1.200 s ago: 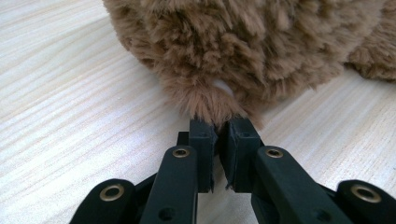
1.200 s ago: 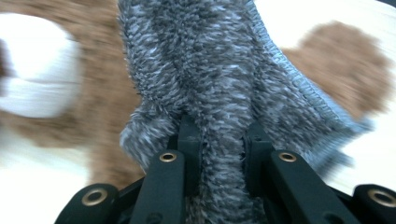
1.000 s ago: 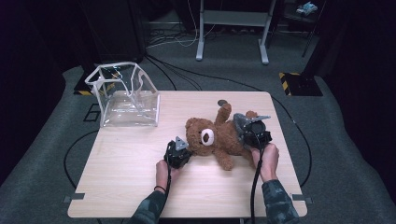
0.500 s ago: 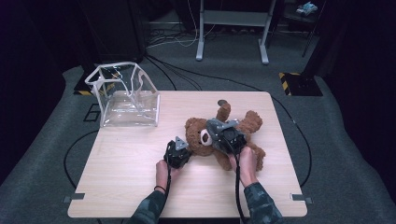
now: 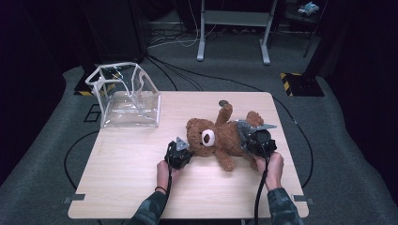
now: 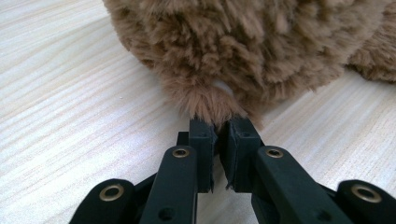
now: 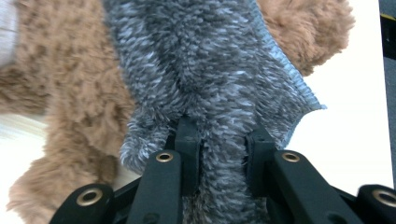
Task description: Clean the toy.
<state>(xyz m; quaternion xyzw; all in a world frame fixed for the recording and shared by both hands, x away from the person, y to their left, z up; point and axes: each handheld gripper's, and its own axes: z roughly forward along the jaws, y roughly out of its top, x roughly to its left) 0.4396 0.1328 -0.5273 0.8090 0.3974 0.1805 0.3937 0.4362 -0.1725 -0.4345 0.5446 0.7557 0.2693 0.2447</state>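
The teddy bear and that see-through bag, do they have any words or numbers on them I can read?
No words or numbers can be read.
Teddy bear: fur only; a small pale tag by the left gripper shows no print.
Grey garment held in the right gripper: no label.
See-through bag: no print.
Table: plain wood.

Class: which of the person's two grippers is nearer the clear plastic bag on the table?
Left. The left gripper, pinching the teddy bear's ear, sits below-right of the clear plastic bag; the right gripper is beyond the bear.
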